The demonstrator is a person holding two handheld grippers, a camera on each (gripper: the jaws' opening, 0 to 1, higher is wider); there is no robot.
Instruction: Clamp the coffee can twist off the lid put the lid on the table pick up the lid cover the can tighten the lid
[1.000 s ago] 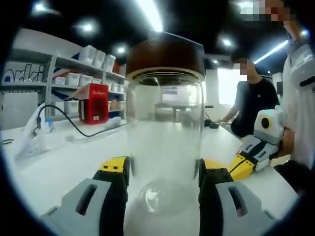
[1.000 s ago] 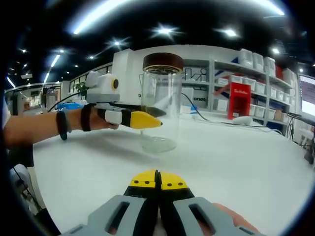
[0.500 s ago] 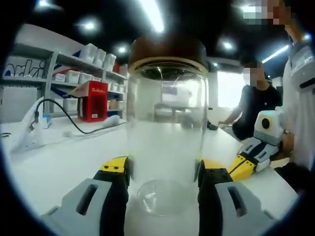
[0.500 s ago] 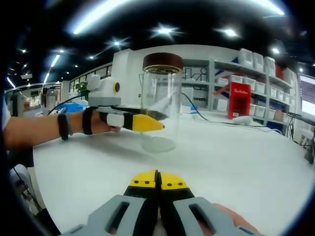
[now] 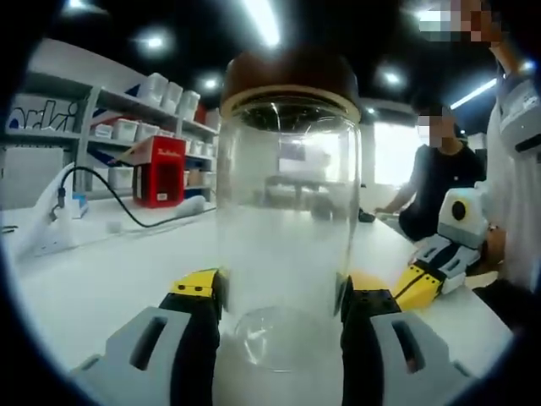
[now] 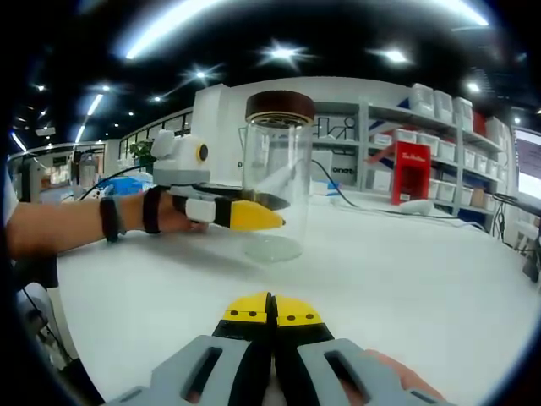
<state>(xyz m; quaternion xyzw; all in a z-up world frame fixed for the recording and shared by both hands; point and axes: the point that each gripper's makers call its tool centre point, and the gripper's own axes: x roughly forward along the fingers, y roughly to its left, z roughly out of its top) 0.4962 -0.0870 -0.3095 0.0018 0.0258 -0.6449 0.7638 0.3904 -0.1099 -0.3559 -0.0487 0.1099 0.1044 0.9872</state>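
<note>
Can (image 5: 286, 245): clear glass, empty, upright on the white worktop (image 5: 101, 271). In the left gripper view it stands at centre, between the two jaws of the left tool (image 5: 283, 304). In the right gripper view the can (image 6: 277, 182) sits at 12 o'clock from the right tool (image 6: 272, 306), well apart from it.

Lid (image 5: 287, 80): dark brown, on top of the can, at 12 o'clock in the left gripper view; also seen capping the can in the right gripper view (image 6: 280, 106).

Left tool: jaws spread wide, one at each side of the can near its base, yellow pads close against the glass; whether they press it cannot be told. In the right gripper view the left tool (image 6: 254, 216) comes in from 9 o'clock, held by a hand (image 6: 169, 216) with a dark wristband.

Right tool: yellow-tipped jaws pressed together, holding nothing, low over the worktop. In the left gripper view it lies at 4 o'clock (image 5: 414, 288).

Background: shelves (image 5: 144, 135) with white boxes; red box (image 5: 162, 173) at 10 o'clock; black cable (image 5: 118, 207) on the worktop; seated person (image 5: 435, 182) at 3 o'clock.
</note>
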